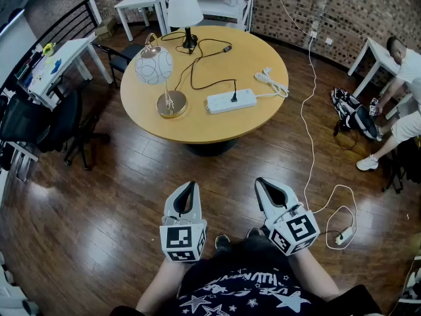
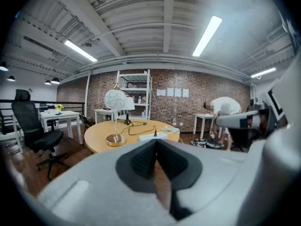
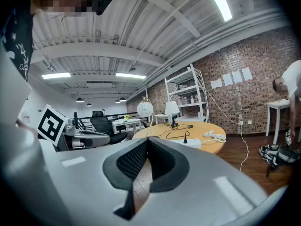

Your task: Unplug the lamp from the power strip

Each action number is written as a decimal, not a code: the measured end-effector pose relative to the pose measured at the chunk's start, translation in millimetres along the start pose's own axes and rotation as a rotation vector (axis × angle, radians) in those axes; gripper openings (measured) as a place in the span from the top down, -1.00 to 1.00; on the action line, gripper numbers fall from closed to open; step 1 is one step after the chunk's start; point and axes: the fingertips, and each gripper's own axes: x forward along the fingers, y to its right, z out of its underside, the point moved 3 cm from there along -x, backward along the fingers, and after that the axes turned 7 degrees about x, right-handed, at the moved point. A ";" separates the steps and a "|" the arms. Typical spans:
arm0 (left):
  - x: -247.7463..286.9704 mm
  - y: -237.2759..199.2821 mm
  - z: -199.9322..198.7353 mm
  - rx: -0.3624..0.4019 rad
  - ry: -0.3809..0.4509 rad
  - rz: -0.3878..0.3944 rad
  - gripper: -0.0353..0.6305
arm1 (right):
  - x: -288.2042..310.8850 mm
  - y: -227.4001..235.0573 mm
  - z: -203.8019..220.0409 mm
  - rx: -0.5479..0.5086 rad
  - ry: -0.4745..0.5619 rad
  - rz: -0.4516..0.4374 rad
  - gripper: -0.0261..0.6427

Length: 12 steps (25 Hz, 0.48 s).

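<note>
Black plug [image 1: 233, 98] in power strip [image 1: 222, 102] well ahead on table [image 1: 197, 122]; my right tool [image 1: 262, 182] nearer than left tool [image 1: 190, 185], both pressed together.

No text readable; lettering on person's dark shirt [image 1: 253, 287] too distorted to make out.

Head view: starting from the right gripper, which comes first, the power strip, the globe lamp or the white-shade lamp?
From the right gripper:
1. The power strip, on the near right part of the table.
2. The globe lamp, table's left side.
3. The white-shade lamp, table's far edge.
</note>
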 end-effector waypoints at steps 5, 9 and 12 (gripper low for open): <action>3.3 -3.3 -1.7 0.004 0.000 0.008 0.88 | -1.5 3.2 -5.3 0.005 0.014 0.001 0.90; 8.9 -4.4 -5.3 0.017 0.002 0.007 0.88 | 8.6 16.8 -7.4 0.018 0.019 0.002 0.90; 13.8 -5.1 -8.9 0.029 -0.001 -0.013 0.88 | 22.2 26.9 -12.4 0.016 0.022 -0.029 0.90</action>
